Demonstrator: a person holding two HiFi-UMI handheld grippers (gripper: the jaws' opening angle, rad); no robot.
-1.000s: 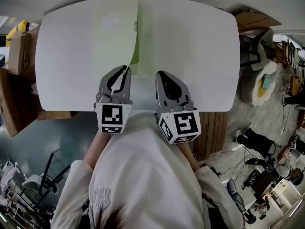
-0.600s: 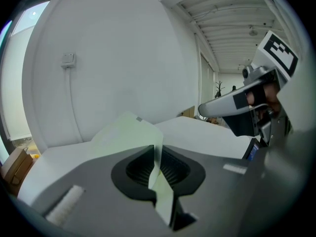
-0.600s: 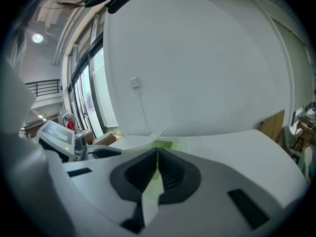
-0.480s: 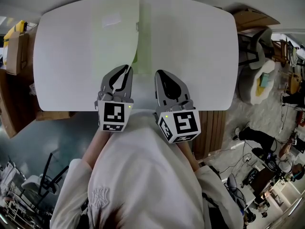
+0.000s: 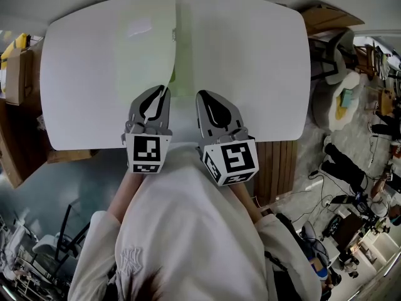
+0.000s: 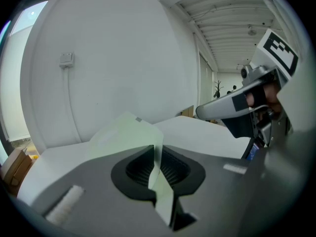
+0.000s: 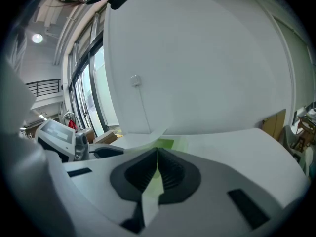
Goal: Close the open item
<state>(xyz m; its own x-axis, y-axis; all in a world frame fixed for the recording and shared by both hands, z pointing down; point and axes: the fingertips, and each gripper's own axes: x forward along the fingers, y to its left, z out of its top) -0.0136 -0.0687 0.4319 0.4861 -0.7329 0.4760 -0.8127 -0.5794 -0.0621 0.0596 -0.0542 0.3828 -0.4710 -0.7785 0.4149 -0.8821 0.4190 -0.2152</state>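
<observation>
The white desk (image 5: 263, 68) carries the pale green folder (image 5: 183, 68) lengthwise, straight ahead. The left gripper (image 5: 165, 89) has its fingers pinching the raised cover (image 5: 144, 49) at its near edge. The right gripper (image 5: 200, 94), just beside, seemingly nips the lower leaf. Closing likely means swinging the cover rightward.

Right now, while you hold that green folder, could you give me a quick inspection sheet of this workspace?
Surface: white table with rounded corners.
Job's things: green folder lies open, its cover lifted off the lower leaf.
Clutter: nothing seen on the table.
Grippers: left gripper shut on the raised cover's edge; right gripper shut on the lower leaf's edge.
Cables: loose cables on the floor to the right.
Surroundings: cardboard boxes left of the table, and what looks like a chair to the right.
</observation>
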